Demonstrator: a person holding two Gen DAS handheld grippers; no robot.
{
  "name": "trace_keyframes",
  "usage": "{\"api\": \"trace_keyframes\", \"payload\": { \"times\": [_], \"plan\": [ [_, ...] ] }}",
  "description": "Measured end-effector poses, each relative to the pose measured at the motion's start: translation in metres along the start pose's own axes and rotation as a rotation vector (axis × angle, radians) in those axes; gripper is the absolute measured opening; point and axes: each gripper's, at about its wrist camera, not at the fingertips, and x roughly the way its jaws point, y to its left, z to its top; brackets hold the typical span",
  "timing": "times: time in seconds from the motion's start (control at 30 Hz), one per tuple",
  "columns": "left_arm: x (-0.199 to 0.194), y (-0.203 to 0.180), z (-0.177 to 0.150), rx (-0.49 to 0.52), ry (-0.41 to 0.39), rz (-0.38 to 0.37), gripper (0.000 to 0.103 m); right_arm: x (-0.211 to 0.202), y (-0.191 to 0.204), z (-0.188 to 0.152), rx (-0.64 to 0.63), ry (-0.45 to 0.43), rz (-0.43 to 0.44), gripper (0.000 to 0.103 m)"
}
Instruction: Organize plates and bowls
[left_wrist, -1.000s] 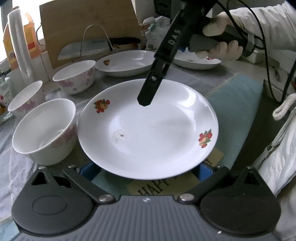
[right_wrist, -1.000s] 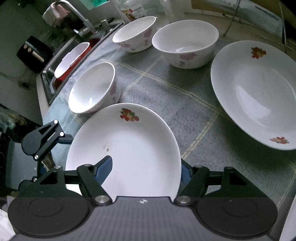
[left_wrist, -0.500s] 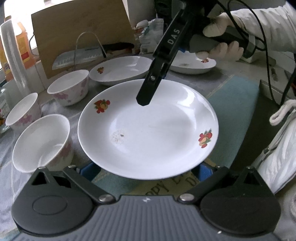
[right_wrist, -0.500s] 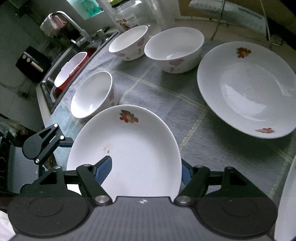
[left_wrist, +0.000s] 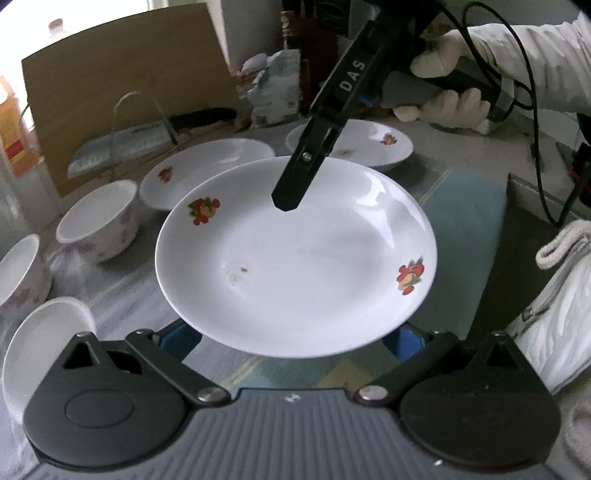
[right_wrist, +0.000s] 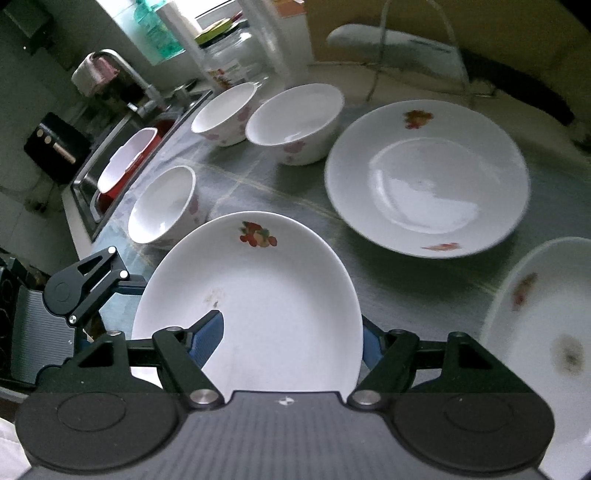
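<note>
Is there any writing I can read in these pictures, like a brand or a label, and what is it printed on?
"DAS": white letters on the right gripper's black finger, above the held plate.
Carton with a red patch at the left edge: print too blurred to read.
Jar label behind the bowls: too blurred to read.
Nothing else legible.
</note>
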Motion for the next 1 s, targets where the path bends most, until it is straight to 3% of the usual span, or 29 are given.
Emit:
{"api": "trace_keyframes", "payload": {
  "times": [1.0],
  "plan": [
    [0.089,-0.06,0.102,0.113,-0.058,-0.134,0.102,-0.096,-0.111,-0.041,0.122,-0.111,-0.144,0.08]
  ]
}}
